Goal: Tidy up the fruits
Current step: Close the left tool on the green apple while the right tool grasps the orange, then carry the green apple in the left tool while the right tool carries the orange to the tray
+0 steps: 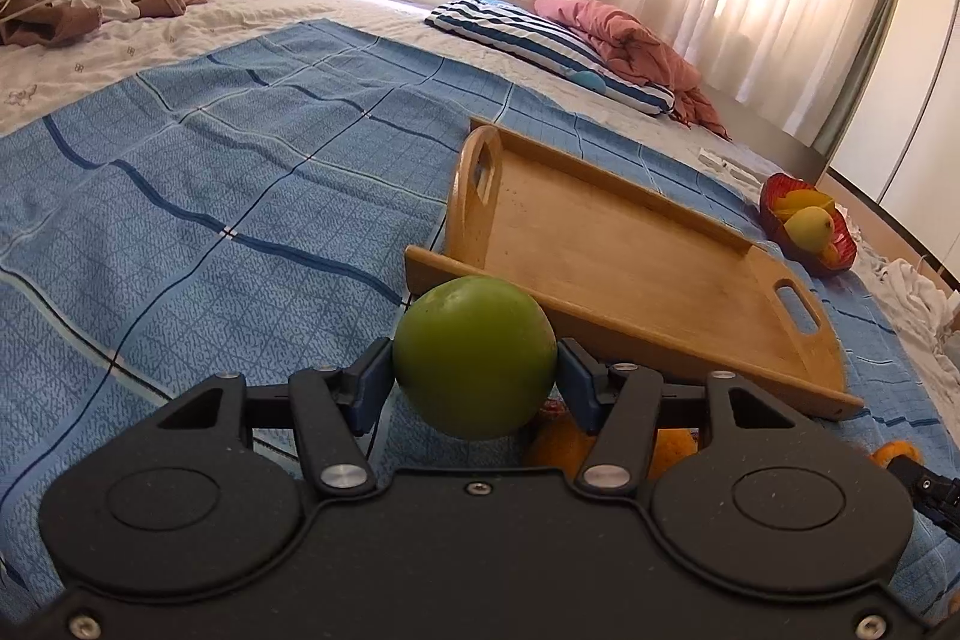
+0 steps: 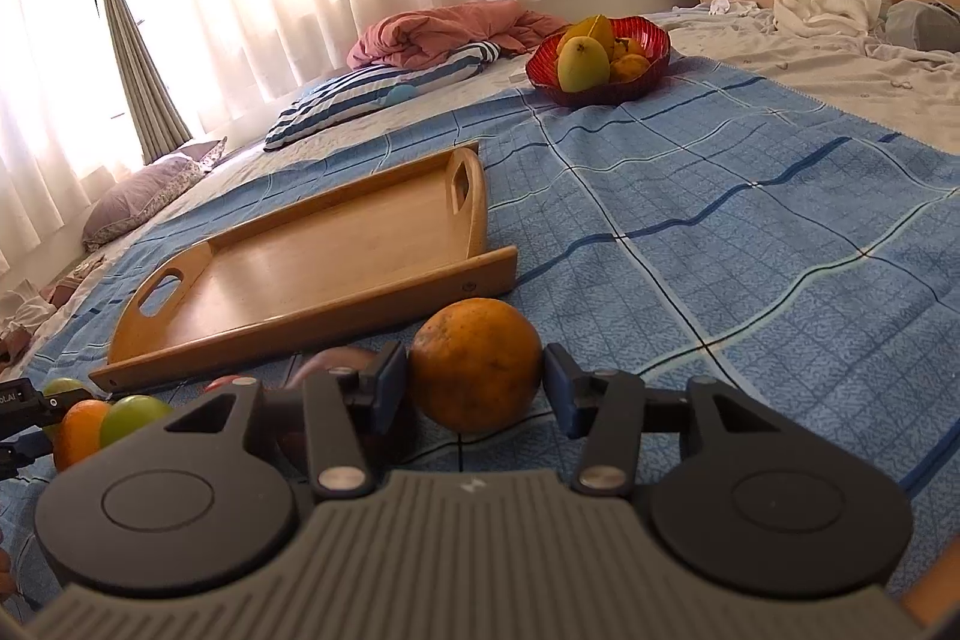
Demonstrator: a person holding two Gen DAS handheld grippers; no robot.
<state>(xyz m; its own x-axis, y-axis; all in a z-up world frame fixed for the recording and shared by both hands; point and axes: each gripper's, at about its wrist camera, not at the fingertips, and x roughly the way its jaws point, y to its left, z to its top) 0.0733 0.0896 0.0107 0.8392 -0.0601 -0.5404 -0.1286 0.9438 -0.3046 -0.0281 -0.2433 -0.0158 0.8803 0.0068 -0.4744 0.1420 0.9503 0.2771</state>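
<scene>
Round green fruit (image 1: 474,358), smooth-skinned, clamped between the blue pads of the left gripper (image 1: 475,370) and lifted clear of the cloth; round orange fruit with a mottled rind (image 2: 476,365) pinched the same way in the right gripper (image 2: 477,376), both pads touching its sides

Just ahead of both tongs: flat wooden tray with cut-out handles (image 1: 636,244), its floor bare, nothing placed in it yet

Below and beside the tongs, on the blue checked cloth (image 1: 180,196): more loose fruit waiting, namely an orange one and two green ones (image 2: 129,415) off to the left of the right gripper, plus something reddish half hidden behind its left finger; exact count impossible to tell

Well beyond the tray: red glass bowl (image 2: 600,58) heaped with yellow-green mangoes and other yellow fruit, apparently untouched

Judged as very early: two pieces picked up, none sorted; likely next, carrying both forward over the near rim of the tray and setting them down, then returning for the remaining pile

Whether the bowl's contents also belong to the job, unclear
</scene>
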